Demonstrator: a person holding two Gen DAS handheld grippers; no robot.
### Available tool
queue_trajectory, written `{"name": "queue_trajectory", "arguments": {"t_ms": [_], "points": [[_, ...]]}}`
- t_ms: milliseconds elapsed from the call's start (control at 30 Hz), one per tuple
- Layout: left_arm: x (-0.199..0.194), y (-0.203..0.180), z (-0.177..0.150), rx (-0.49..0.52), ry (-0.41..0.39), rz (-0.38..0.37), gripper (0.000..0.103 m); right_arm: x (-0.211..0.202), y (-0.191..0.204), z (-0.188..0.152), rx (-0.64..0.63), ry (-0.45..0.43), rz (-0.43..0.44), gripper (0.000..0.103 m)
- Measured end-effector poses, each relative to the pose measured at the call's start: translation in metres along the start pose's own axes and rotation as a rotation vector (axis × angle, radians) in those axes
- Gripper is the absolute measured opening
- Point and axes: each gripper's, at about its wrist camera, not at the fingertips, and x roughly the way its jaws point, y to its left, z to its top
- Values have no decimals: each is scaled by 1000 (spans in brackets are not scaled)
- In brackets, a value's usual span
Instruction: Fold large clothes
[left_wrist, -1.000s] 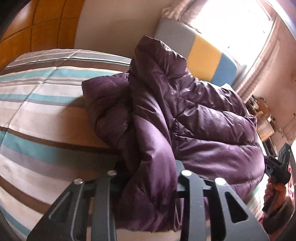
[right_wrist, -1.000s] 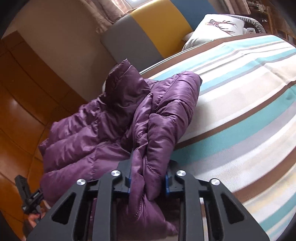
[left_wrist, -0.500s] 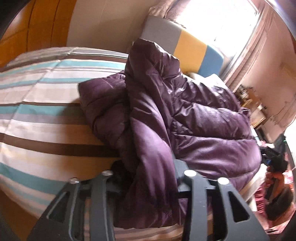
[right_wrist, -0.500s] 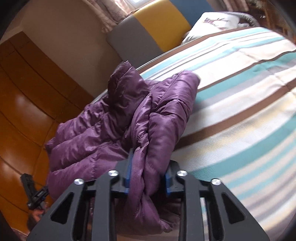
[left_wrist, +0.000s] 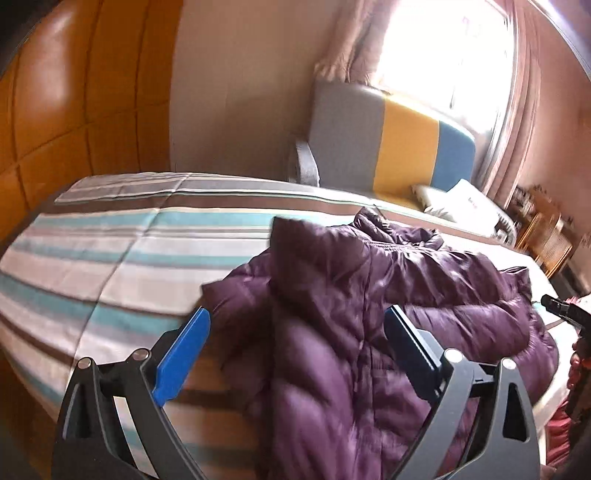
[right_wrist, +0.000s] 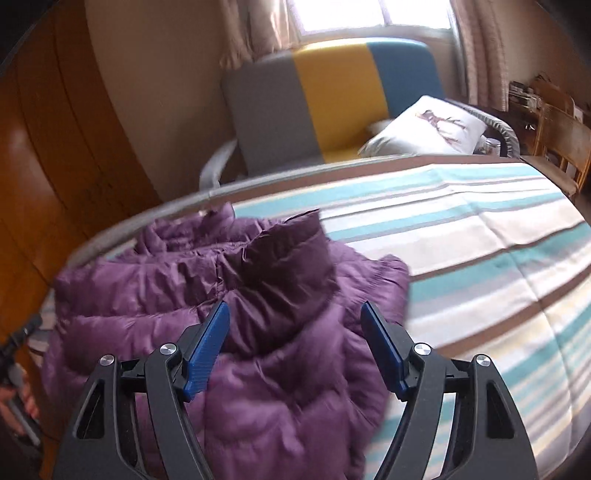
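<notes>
Left wrist view first: the left gripper (left_wrist: 297, 347) stands with its jaws spread wide, blue pads clear of the fabric, nothing pinched between them. The purple down jacket (left_wrist: 369, 314) lies bunched just ahead and partly under the fingers, heaped on the striped bedspread (left_wrist: 110, 258) near the bed's edge. In the right wrist view the right gripper (right_wrist: 295, 343) is likewise spread apart and holding nothing, with the jacket (right_wrist: 240, 295) piled between and beyond its fingers; whether the pads brush the cloth I cannot tell through the blur.

The jacket looks puffy and light, its shell shiny — likely slippery, and springy enough to push back out of a crease. A pinch on a single slick layer would probably slide, so a seam, hem or quilting line seems the better place to take hold, with both grippers at matching edges so the bulk folds evenly. Right now it is a crumpled mound, not a flat fold; judging from that, it needs spreading or smoothing.

Farther out: a grey, yellow and blue chair (right_wrist: 332, 103) by the bright window, a white pillow (right_wrist: 428, 129), and wooden panelling (left_wrist: 74, 110) alongside the bed.
</notes>
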Motion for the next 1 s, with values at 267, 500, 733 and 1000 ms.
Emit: {"name": "queue_trajectory", "arguments": {"t_ms": [267, 500, 733, 1000], "points": [[73, -40, 13, 114, 212, 11, 46, 49, 26, 8, -162, 118, -100, 10], [36, -33, 32, 15, 96, -47, 9, 3, 20, 36, -108, -13, -71, 3], [62, -38, 63, 7, 91, -4, 9, 39, 17, 70, -62, 16, -75, 3], [116, -43, 54, -2, 161, 90, 16, 97, 21, 56, -98, 75, -143, 3]]}}
